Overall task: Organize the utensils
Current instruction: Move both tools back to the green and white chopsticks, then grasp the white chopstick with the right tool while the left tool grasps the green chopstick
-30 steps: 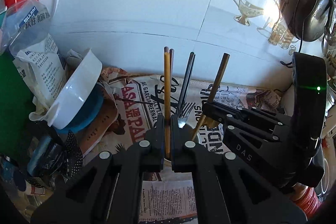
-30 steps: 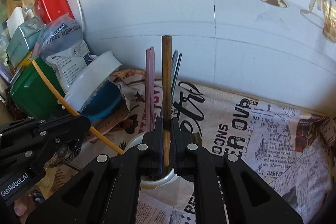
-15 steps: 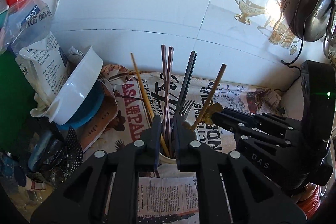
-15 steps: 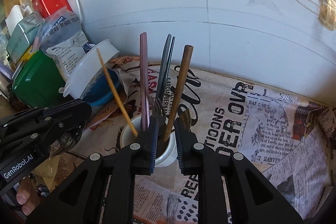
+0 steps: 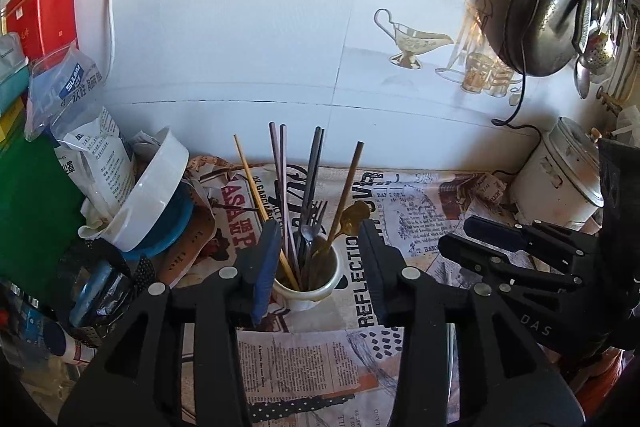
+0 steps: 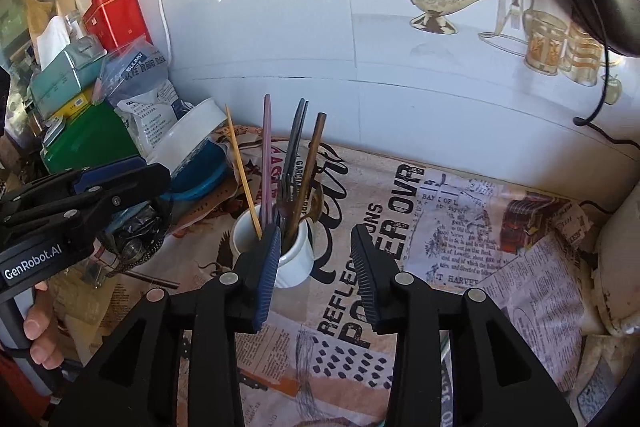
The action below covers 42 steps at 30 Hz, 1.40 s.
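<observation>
A white cup [image 5: 306, 285] stands on the newspaper and holds the utensils. In it are a yellow chopstick [image 5: 251, 179], a pink pair [image 5: 279, 171], a dark pair [image 5: 315, 163], a brown chopstick [image 5: 349, 183], a fork [image 5: 317, 217] and a gold spoon [image 5: 354, 217]. My left gripper [image 5: 319, 231] hangs above and short of the cup, its jaws opening with nothing pressed between the pads. My right gripper [image 6: 316, 233] is to the right of the cup [image 6: 296, 261]. Its jaws are also opening and hold nothing. Each gripper shows in the other's view, the right gripper [image 5: 486, 241] and the left gripper [image 6: 120, 179].
Newspaper [image 6: 460, 211] covers the counter up to the tiled wall. At the left are a white bowl [image 5: 154, 201] tilted on a blue one, a bag [image 5: 72, 99], a green box [image 5: 32, 215] and a red tin [image 6: 116, 15]. A white cooker [image 5: 560, 183] and a hanging strainer [image 5: 540, 23] are at the right. A hand [image 6: 40, 335] holds the left gripper's handle.
Both grippers went from shut to open: the left let go of the yellow chopstick, the right of the brown one. Both sticks now lean in the cup. Both grippers drew back and up.
</observation>
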### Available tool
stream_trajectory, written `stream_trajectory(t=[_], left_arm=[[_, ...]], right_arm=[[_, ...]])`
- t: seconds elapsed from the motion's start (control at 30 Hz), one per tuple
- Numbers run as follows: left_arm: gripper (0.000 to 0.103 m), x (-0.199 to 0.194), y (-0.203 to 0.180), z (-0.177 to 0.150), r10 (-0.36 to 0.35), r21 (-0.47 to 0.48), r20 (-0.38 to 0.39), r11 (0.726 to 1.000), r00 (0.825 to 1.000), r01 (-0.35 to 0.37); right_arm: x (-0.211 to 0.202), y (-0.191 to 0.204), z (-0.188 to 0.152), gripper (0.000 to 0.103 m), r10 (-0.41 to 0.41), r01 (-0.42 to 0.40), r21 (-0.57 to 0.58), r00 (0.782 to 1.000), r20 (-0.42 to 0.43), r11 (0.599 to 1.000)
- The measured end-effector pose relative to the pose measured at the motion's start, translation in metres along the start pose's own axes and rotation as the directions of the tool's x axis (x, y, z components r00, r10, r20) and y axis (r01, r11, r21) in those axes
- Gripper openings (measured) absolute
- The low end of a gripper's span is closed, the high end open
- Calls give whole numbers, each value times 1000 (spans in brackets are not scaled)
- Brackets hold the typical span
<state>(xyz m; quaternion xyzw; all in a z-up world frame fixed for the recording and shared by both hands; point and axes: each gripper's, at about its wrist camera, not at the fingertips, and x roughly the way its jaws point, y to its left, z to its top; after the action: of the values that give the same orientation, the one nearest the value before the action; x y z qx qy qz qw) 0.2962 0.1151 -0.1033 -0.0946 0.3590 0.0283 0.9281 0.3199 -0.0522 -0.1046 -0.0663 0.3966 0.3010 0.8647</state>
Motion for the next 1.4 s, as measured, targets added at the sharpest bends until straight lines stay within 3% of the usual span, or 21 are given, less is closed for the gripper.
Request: stream_trajectory(t=[0.23, 0.43, 0.6, 0.87, 1.03, 1.2, 1.3, 1.4], left_arm=[[52, -7, -31, -15, -30, 62, -6, 998, 1000, 30], [66, 12, -54, -42, -60, 90, -90, 994, 994, 68], [66, 39, -72, -71, -69, 112, -188, 990, 980, 91], [66, 82, -83, -115, -42, 118, -319, 989, 947, 84], [66, 90, -87, -138, -38, 154, -361, 983, 932, 100], [66, 88, -94, -143, -34, 189, -356, 976, 934, 108], [66, 89, -94, -142, -40, 180, -360, 977, 932, 112], [66, 93, -92, -141, -43, 165, -368, 980, 929, 111]], right_arm=[[-34, -25, -31, 42, -74, 74, 62, 997, 4, 995], [-37, -55, -70, 47, -142, 151, 144, 987, -69, 978], [-13, -81, -112, 47, -185, 222, 208, 966, -183, 953], [42, -111, -169, 46, -157, 265, 288, 925, -347, 920], [65, -107, -172, 34, -131, 242, 275, 922, -365, 931], [78, -103, -169, 22, -158, 259, 241, 915, -371, 935], [78, -105, -169, 9, -192, 286, 214, 907, -375, 934], [75, -116, -171, 6, -183, 286, 233, 906, -382, 929]])
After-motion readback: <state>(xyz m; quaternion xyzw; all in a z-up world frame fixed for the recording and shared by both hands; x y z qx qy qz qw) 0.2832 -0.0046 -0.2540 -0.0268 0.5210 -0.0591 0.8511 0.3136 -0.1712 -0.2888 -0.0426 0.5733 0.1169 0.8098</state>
